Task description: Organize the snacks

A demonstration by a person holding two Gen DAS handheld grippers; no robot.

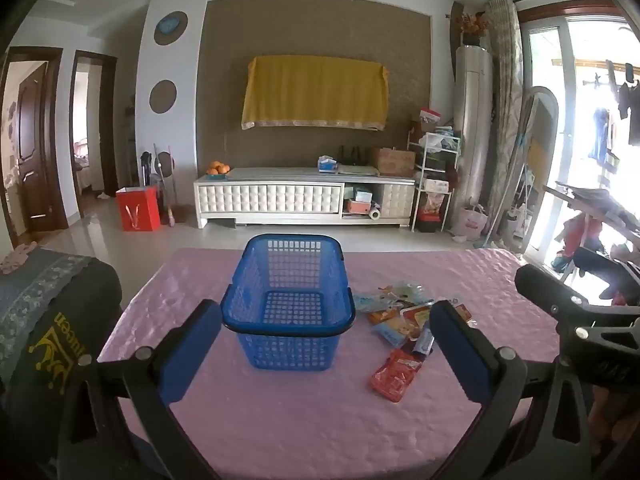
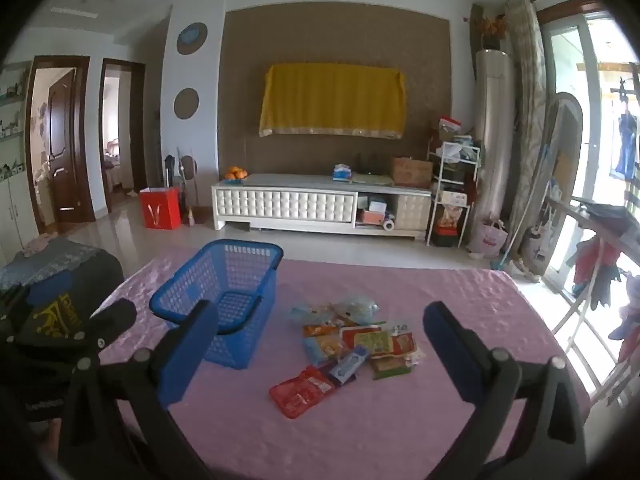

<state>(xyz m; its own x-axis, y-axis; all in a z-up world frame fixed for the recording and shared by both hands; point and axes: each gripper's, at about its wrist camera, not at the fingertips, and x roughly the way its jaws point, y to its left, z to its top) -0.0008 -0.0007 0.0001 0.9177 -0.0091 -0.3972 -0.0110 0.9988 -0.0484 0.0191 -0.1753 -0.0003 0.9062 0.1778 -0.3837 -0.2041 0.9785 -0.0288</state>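
1. The left gripper (image 1: 326, 340) stood spread as wide as it goes, holding nothing, above the pink tablecloth (image 1: 280, 420) with the basket between its fingers in its own view.
2. The right gripper (image 2: 320, 344) was likewise spread wide and bare, with the snack pile between its fingers in view, untouched.
3. One blue basket (image 1: 288, 304) stood upright and empty on the table.
4. Just right of it lay one loose pile of snack packets (image 2: 352, 340); a red packet (image 2: 302, 390) lay nearest the camera.
5. The packets overlapped, so their exact number could not be told.
6. In the left view, the left gripper's right finger (image 1: 460, 344) covered part of the pile.
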